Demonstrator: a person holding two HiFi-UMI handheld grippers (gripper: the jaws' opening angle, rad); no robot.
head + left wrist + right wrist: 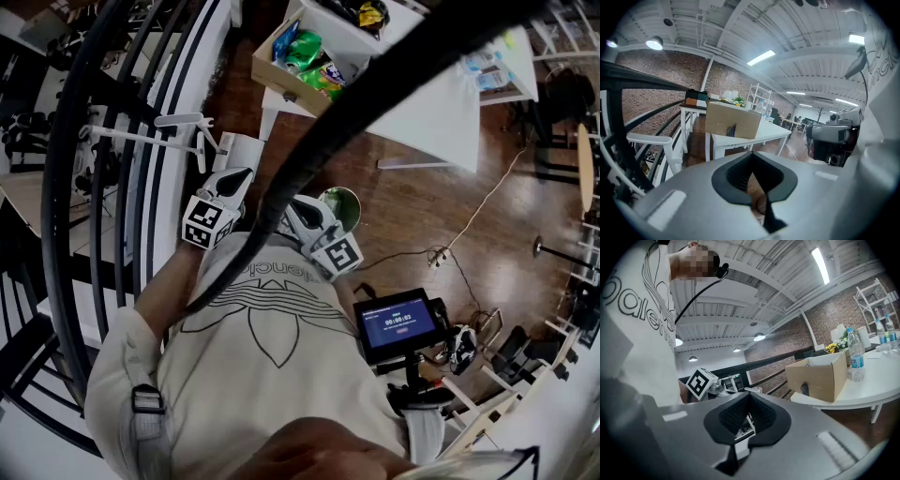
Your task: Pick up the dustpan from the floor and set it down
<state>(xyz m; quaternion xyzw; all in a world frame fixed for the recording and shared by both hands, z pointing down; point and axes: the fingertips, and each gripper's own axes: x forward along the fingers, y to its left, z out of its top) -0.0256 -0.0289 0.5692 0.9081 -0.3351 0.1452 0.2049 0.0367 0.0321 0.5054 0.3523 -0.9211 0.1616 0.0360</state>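
Observation:
In the head view I hold both grippers close in front of my chest, above a brown wooden floor. My left gripper (pixel 225 183) with its marker cube is shut, and its own view shows the black pads (pixel 761 206) meeting with nothing between them. My right gripper (pixel 305 214) is also shut and empty, its pads (pixel 740 446) closed in its own view. A green rounded object (pixel 344 206) lies on the floor just beyond the right gripper and is partly hidden by it. I cannot tell whether it is the dustpan.
A white table (pixel 422 94) stands ahead with an open cardboard box (pixel 305 61) of packets on it. Black railing bars (pixel 131 187) and a white frame (pixel 178 127) are at my left. A cable (pixel 469 225) runs across the floor at right, near a small screen (pixel 398 323).

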